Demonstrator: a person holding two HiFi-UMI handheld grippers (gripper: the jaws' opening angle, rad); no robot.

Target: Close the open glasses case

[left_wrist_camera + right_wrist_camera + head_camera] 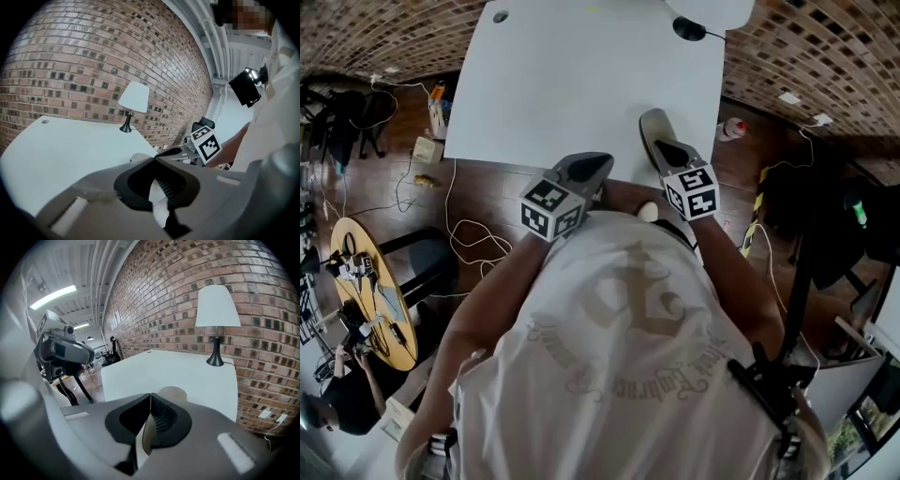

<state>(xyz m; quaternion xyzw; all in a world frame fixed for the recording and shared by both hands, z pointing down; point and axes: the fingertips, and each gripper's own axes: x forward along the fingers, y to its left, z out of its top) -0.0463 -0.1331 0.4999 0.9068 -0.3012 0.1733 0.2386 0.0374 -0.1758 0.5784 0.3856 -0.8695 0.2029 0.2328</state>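
Observation:
A small rounded beige thing (172,393), apparently the glasses case, lies on the white table (572,75) just past my right gripper's tips; whether it is open or closed cannot be told. The left gripper view shows the same rounded thing (138,158) as a grey hump. My right gripper (655,125) is over the table's near edge, its jaws shut with nothing between them (150,395). To its left, my left gripper (602,162) hangs at the table's near edge, also shut and empty (154,159). The person's white shirt hides the space below both.
A lamp with a white shade (689,26) stands at the table's far right corner, against a brick wall. A cable hole (500,16) is at the far left. Cables and a round wooden table (375,291) are on the floor to the left. A camera on a stand (61,350) is nearby.

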